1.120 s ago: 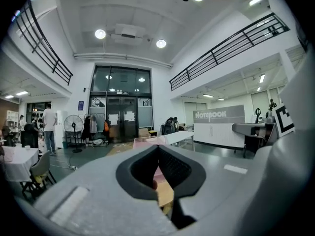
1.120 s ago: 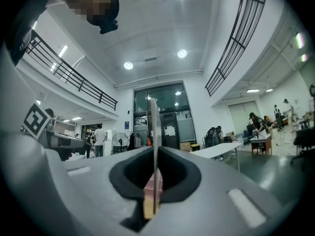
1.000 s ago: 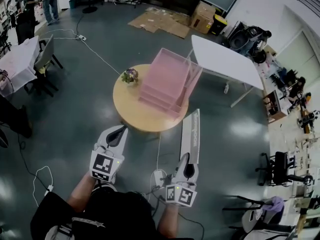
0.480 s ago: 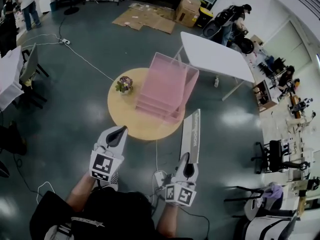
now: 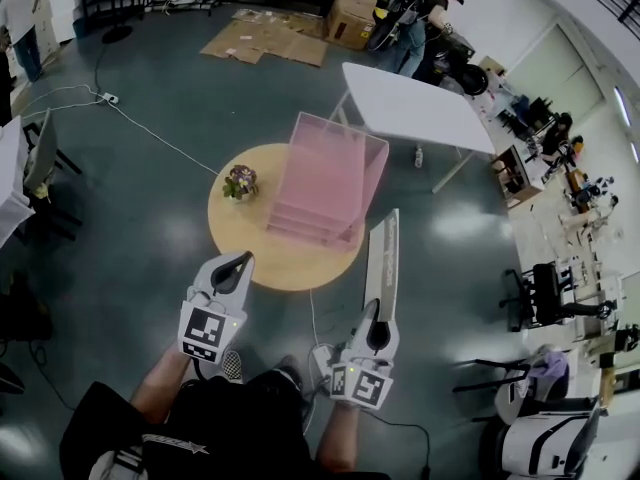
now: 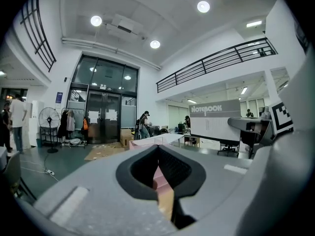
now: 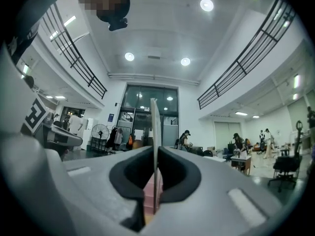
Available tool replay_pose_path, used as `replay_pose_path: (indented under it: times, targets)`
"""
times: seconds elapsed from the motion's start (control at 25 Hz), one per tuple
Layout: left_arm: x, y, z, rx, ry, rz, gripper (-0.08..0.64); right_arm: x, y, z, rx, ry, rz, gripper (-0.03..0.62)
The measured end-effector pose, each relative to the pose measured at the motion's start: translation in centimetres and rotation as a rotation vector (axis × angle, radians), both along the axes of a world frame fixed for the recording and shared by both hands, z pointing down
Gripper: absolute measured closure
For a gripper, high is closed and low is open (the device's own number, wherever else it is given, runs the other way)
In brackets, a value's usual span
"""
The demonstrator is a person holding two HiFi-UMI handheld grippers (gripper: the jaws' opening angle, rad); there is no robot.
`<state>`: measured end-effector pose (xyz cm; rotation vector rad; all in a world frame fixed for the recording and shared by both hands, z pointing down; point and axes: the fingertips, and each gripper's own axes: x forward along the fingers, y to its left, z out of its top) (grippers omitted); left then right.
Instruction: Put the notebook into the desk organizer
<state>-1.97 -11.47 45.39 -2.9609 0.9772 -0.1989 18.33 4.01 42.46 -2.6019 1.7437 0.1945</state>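
Note:
The pink desk organizer (image 5: 330, 178) stands on a round wooden table (image 5: 250, 238) ahead of both grippers. My right gripper (image 5: 375, 313) is shut on the lower edge of the grey notebook (image 5: 382, 258), which stands on edge and reaches toward the table's right rim. In the right gripper view the notebook (image 7: 155, 132) is a thin upright sheet pinched between the jaws, with the organizer (image 7: 147, 191) behind it. My left gripper (image 5: 240, 261) hovers short of the table's near edge, shut and holding nothing. The left gripper view shows the notebook's cover (image 6: 216, 124) at the right.
A small potted plant (image 5: 238, 181) sits on the table left of the organizer. A white folding table (image 5: 415, 103) stands behind, with a person (image 5: 425, 13) past it. Cables (image 5: 150, 128) trail over the dark floor; chairs (image 5: 545, 293) and clutter line the right side.
The round table and organizer have shifted left and slightly nearer in the head view as both grippers advanced toward them. The notebook stays clamped in the right gripper.

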Motion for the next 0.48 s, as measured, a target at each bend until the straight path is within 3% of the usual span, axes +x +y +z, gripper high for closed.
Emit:
replay_pose_path:
  times: [0.28,0.48]
  targets:
    - [1.1,-2.2,0.7,-0.007,-0.002,-0.02,0.551,0.9,-3.3,-1.4,-0.02,0.183,-0.018,0.58]
    - [2.3,-4.9,1.0,-0.014,-0.007,-0.047,0.551,1.6,-7.6,-3.5,0.033,0.288,-0.052,0.58]
